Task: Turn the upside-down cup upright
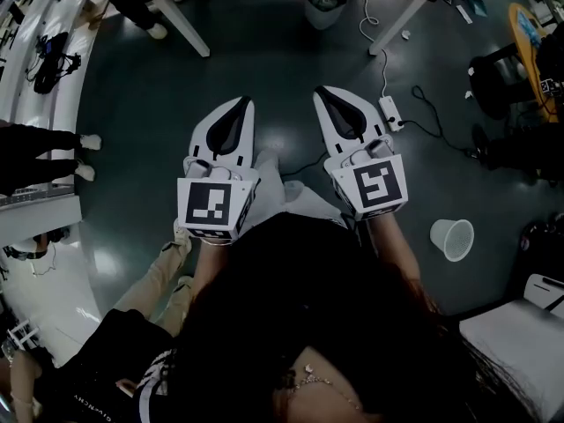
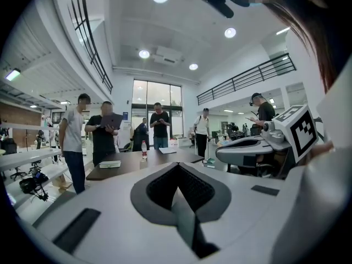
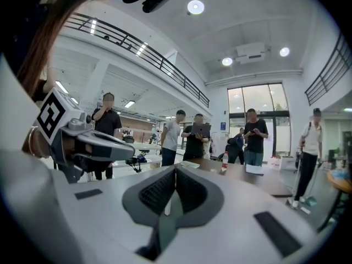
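Floor, dark and glossy, fills the head view, where the left gripper and right gripper hover side by side. One pale cup sits on it off to the right, well apart from both, perhaps mouth down. Left gripper view: jaws pressed together, empty, with one bottle on a dark table ahead. Right gripper view: jaws likewise closed on nothing, six people standing beyond.

White left gripper and right gripper carry black-and-white square-patterned cubes; the cup is pale translucent white; the floor is dark grey.
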`<state>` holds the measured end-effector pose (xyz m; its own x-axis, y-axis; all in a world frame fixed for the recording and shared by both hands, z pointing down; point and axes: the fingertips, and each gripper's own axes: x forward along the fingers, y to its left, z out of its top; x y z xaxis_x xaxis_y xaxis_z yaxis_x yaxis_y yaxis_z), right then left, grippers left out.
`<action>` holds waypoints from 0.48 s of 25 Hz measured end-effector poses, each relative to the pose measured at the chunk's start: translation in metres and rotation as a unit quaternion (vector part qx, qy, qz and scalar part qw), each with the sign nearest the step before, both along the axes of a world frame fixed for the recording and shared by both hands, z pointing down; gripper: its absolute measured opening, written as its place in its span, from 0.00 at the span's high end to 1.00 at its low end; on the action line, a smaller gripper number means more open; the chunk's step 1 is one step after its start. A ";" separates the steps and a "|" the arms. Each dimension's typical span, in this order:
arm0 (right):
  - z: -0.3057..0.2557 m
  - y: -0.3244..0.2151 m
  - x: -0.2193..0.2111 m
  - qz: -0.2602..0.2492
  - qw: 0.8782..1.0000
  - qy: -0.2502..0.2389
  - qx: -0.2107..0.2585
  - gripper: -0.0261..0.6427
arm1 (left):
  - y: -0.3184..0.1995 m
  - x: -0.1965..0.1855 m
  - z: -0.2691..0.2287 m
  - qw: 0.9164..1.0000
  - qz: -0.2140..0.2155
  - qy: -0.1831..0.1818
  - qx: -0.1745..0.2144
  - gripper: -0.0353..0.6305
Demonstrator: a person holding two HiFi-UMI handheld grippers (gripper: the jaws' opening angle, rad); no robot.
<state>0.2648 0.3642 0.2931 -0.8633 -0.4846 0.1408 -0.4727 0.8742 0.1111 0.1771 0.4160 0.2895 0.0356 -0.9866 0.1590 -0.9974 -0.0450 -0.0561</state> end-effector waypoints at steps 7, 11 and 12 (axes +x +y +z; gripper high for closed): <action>0.008 -0.024 -0.018 -0.003 1.000 0.000 -0.005 0.94 | -0.027 -0.018 0.008 1.000 0.001 0.003 -0.005 0.94; 0.012 -0.049 -0.038 -0.003 1.000 0.004 -0.005 0.94 | -0.055 -0.038 0.007 1.000 0.003 0.006 -0.006 0.94; 0.012 -0.055 -0.044 -0.004 1.000 0.002 -0.006 0.94 | -0.061 -0.044 0.007 1.000 0.003 0.007 -0.006 0.94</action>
